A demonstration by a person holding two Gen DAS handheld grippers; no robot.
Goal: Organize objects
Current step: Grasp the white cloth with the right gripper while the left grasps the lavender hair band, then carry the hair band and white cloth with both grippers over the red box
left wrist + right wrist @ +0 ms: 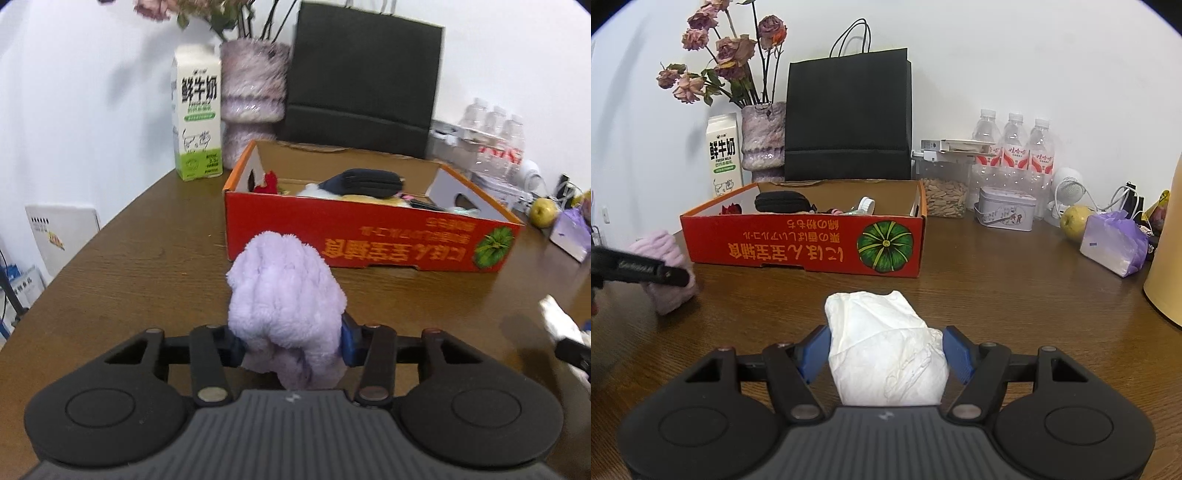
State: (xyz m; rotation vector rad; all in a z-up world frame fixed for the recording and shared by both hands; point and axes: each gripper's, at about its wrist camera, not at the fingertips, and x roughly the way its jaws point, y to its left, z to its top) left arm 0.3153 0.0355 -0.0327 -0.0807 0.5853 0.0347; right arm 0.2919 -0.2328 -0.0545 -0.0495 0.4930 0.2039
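A fluffy lilac cloth [284, 291] stands bunched on the brown table [129, 266], and my left gripper [291, 341] is shut on its lower part. Just behind it is a red cardboard box [332, 230] holding a black pouch [364, 181], a red item [267, 182] and other small things. In the right wrist view my right gripper [886, 350] is shut on a crumpled white wad [882, 343], its blue pads [814, 352] against both sides. The box [798, 245] lies ahead of it, and the lilac cloth [661, 240] shows at the far left.
Along the back wall stand a milk carton [724, 155], a vase of dried roses [762, 136], a black paper bag [847, 118], water bottles [1014, 147], a jar of seeds [943, 192] and a tin [1006, 210]. An apple [1075, 219] and a lilac packet [1115, 243] lie at right.
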